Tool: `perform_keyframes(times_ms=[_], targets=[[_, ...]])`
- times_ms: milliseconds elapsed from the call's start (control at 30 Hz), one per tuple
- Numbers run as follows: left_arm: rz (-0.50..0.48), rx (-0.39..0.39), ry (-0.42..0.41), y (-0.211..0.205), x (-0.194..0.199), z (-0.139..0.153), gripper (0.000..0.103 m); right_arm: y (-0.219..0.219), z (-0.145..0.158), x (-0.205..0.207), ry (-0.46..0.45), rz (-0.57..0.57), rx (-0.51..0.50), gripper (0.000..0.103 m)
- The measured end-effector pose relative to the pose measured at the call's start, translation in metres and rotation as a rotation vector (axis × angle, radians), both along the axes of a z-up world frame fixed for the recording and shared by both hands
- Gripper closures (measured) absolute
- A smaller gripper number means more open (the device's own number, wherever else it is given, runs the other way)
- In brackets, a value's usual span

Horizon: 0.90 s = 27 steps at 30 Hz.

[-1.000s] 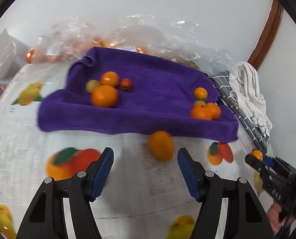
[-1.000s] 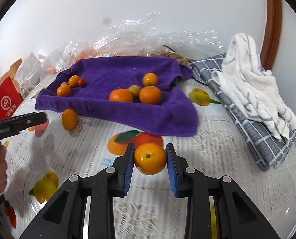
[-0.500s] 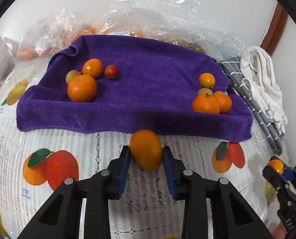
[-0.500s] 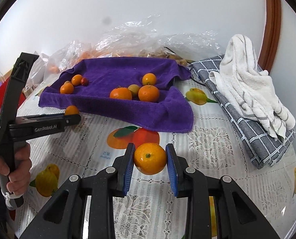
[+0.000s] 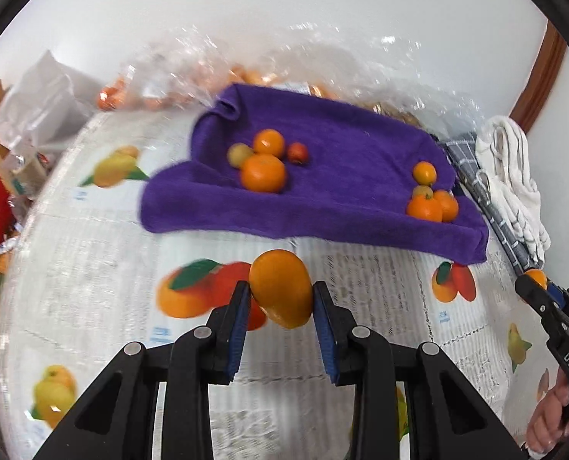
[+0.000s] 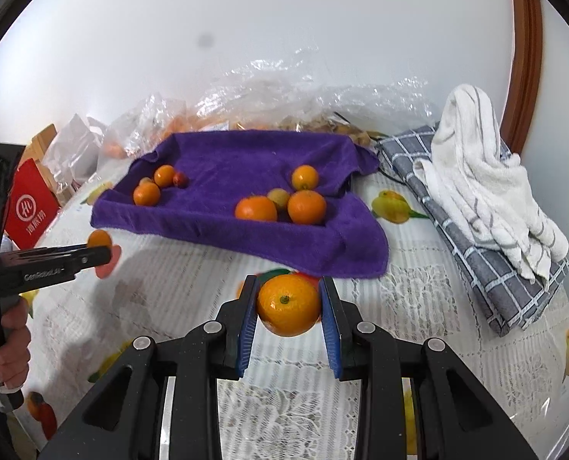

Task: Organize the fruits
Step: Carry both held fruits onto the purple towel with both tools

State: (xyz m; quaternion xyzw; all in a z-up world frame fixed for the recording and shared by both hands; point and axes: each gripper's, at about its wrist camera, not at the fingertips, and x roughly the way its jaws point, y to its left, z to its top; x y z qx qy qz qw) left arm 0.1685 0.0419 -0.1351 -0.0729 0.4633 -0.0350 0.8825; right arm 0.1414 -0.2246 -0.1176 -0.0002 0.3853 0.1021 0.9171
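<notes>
Blue ribbed jaws pinch smooth fruit: left gripper (image 5: pixel 280 306) an oval orange (image 5: pixel 280 293), right gripper (image 6: pixel 288 310) a round orange (image 6: pixel 288 304).

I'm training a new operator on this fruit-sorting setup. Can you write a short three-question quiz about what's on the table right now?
1. True or false: both the left gripper and the right gripper have their jaws shut on a fruit.
2. How many separate clusters of fruit lie on the purple towel?
3. What lies on the grey checked cloth? A) a white towel B) a red box C) a plastic bag

Key
1. True: the left holds an oval orange fruit, the right a round orange.
2. Two, one towards each end.
3. A, the white towel.
</notes>
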Motion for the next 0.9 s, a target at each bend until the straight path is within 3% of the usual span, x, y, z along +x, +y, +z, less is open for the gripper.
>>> perform_keyframes(times_ms=[467, 900], targets=[[-0.004, 0.026, -0.081, 0.013, 0.006, 0.052, 0.072, 0.015, 0.034, 0.019, -0.044, 0.007, -0.007, 0.072], [-0.021, 0.008, -0.101, 0.003, 0.042, 0.066, 0.072, 0.004, 0.036, 0.058, -0.03, -0.02, -0.004, 0.072]])
